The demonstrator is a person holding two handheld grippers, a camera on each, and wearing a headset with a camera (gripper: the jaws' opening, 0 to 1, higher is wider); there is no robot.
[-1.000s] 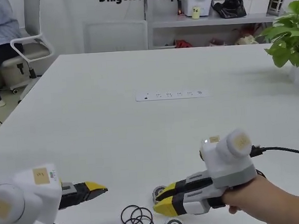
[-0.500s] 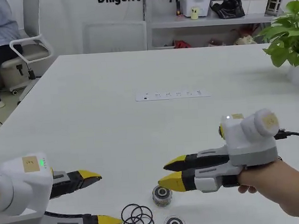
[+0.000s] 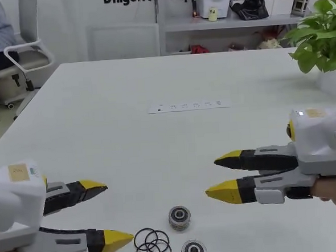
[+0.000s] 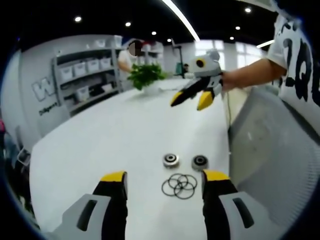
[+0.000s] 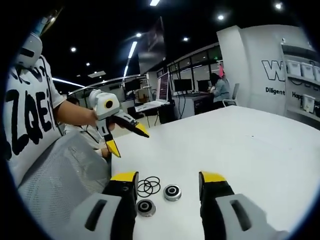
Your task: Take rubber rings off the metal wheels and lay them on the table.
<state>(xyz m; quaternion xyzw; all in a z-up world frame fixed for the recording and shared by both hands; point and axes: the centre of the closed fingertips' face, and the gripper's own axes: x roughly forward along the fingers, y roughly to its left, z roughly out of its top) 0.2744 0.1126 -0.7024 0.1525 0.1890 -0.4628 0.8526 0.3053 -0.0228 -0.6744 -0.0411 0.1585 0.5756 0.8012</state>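
head view: the black-and-yellow left gripper [image 3: 119, 213] sits at the near left corner of the white tabletop [image 3: 157, 144], jaws spread wide and holding nothing. the matching right gripper [image 3: 211, 176] hangs by the right edge, jaws also parted and empty, tips aimed left. between them, close to the near edge, lie a small round metal wheel [image 3: 180, 216], a second metal wheel [image 3: 193, 251] nearer the edge, and a loose cluster of thin black rubber rings [image 3: 152, 244] touching each other just left of the wheels. the left gripper's lower tip is just beside the rings; the right gripper's tips look nearer the first wheel. left gripper view: the rings [image 4: 180, 185] lie straight ahead between my open jaws, with both wheels [image 4: 171, 160] [image 4: 200, 161] just beyond them and the right gripper [image 4: 189, 101] well past. right gripper view: the wheels [image 5: 172, 192] [image 5: 145, 207] sit ahead and low between the open jaws, slightly left of centre, the rings [image 5: 148, 186] behind them, and the left gripper [image 5: 130, 143] opposite. i cannot tell whether either wheel has a ring on it. i judge the right gripper must drop down and left.
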